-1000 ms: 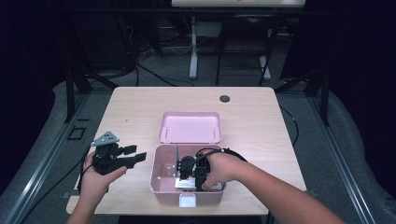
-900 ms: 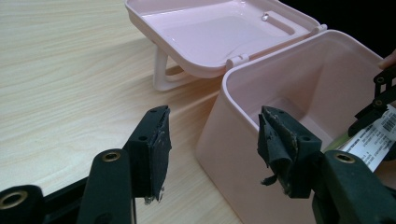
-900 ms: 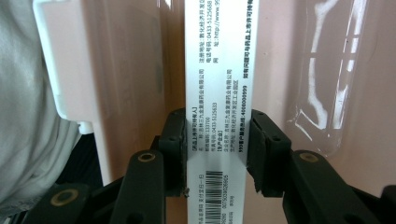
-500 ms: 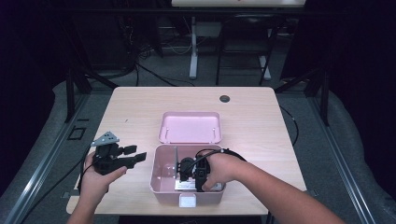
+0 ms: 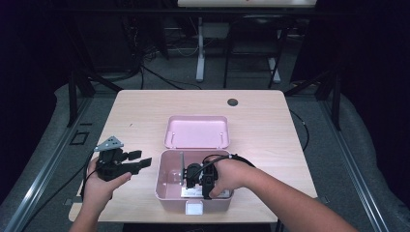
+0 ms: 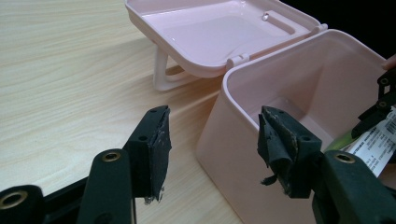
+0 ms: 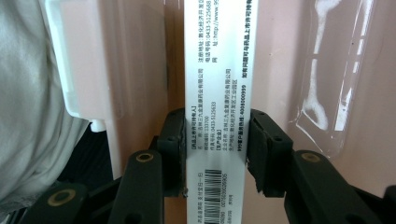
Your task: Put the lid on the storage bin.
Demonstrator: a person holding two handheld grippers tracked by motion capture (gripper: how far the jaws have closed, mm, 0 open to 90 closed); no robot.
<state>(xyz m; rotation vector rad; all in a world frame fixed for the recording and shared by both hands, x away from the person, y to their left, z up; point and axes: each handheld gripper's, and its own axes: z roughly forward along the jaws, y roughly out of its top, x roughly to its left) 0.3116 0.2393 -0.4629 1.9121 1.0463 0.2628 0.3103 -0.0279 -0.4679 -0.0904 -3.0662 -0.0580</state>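
A pink plastic box (image 5: 167, 199) stands open near the table's front edge, its lid (image 5: 197, 131) laid back behind it. My right gripper (image 5: 191, 176) reaches down inside the box and is shut on a narrow white carton (image 7: 219, 70) printed with text and a barcode. Both pads of my right gripper (image 7: 215, 149) press on the carton's sides. My left gripper (image 5: 140, 162) hovers just left of the box with nothing between its fingers. In the left gripper view my left gripper (image 6: 212, 140) is open, facing the box's outer wall (image 6: 233, 135), and the carton (image 6: 373, 140) shows inside.
A white latch (image 5: 195, 208) sits on the box's front wall. A small black round cap (image 5: 233, 102) lies at the back of the wooden table (image 5: 135, 111). Dark floor, cables and frame legs surround the table.
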